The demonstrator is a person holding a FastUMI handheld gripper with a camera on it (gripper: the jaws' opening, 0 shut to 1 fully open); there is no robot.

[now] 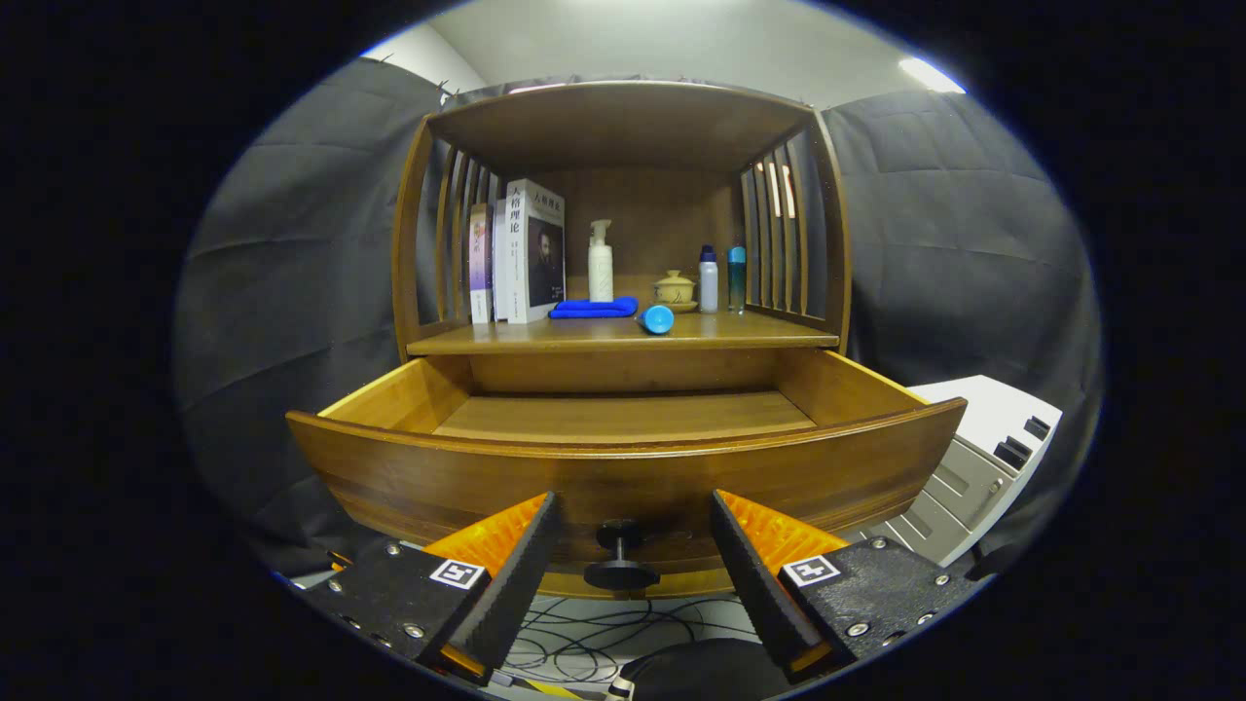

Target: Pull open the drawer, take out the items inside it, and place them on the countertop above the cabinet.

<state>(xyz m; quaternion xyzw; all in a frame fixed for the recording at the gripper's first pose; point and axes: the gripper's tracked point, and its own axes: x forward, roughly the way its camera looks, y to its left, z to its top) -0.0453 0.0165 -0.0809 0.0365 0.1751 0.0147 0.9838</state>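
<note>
Before the open drawer (623,467), tongs (633,545) level — spread, flanking knob (621,555)

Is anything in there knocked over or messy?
One thing: a small blue bottle lies on its side at the front of the countertop, beside the folded blue cloth, while the other bottles stand upright. The drawer is pulled open, and the open gripper sits either side of its knob.
</note>
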